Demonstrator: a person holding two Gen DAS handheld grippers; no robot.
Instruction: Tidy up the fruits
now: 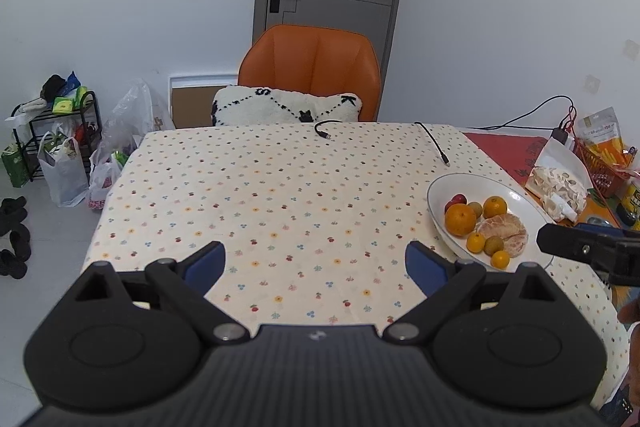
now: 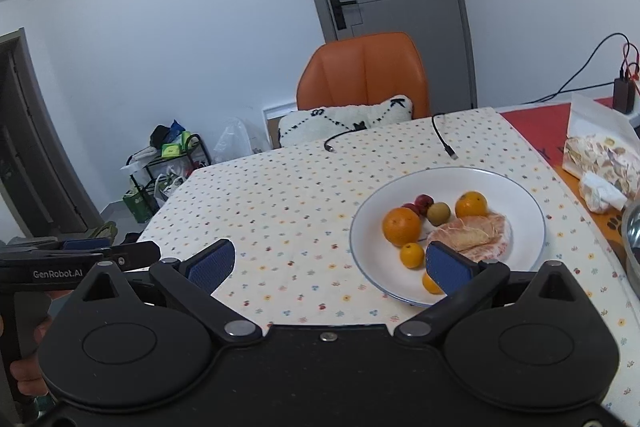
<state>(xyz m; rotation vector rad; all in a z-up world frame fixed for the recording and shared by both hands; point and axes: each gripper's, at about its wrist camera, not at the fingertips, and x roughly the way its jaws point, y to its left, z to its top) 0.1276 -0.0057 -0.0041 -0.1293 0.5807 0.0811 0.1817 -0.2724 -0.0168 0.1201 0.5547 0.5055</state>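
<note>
A white plate (image 2: 520, 195) sits on the flowered tablecloth and holds all the fruit. On it are a large orange (image 2: 401, 225), a second orange (image 2: 472, 204), a small orange (image 2: 412, 255), a green-brown fruit (image 2: 439, 212), red fruits (image 2: 423, 202) and a peeled citrus (image 2: 480, 235). My right gripper (image 2: 330, 263) is open over the plate's near left rim, and its right finger hides part of another small orange. My left gripper (image 1: 316, 263) is open and empty above bare cloth, left of the plate (image 1: 452, 183).
Two black cables (image 1: 434, 143) lie at the table's far side. An orange chair (image 1: 312, 63) with a white cushion stands behind. A snack bag (image 2: 600, 159), a red mat and a metal bowl (image 2: 632, 239) crowd the right edge. Bags and a rack stand on the floor at left.
</note>
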